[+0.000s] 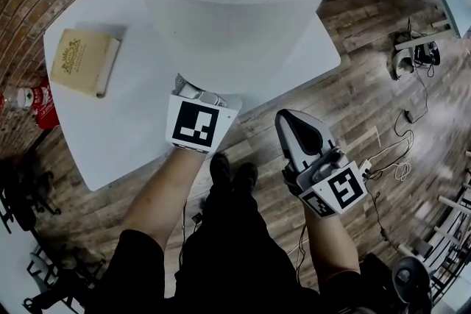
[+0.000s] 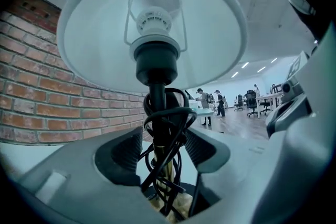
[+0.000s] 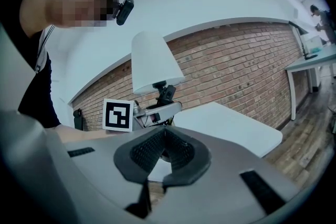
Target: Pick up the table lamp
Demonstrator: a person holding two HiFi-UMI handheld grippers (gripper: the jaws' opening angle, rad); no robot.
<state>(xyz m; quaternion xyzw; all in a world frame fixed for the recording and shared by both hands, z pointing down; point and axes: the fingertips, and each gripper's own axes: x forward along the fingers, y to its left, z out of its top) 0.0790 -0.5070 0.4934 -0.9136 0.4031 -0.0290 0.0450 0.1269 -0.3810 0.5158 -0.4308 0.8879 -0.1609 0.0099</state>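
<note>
left gripper [image 2: 163, 147] fingers [image 2: 127, 153] spread round table lamp stem [image 2: 157, 98], cord [image 2: 177, 115] tangled in gap; imo clamp both squarely; right gripper [image 3: 164, 152] clenched, empty

Black sleeves [image 1: 140, 255], trousers [image 1: 228, 254] and shoes [image 1: 222, 168]. Grey left tool [image 2: 164, 150] and right tool [image 1: 289, 121] each bear 1 white cube [image 1: 193, 123] with black markers.

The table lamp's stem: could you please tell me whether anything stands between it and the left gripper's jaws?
Yes. A black cord coiled around the stem lies between it and the jaws of the open left gripper, which stand on either side of it. Nothing else visible intervenes.
</note>
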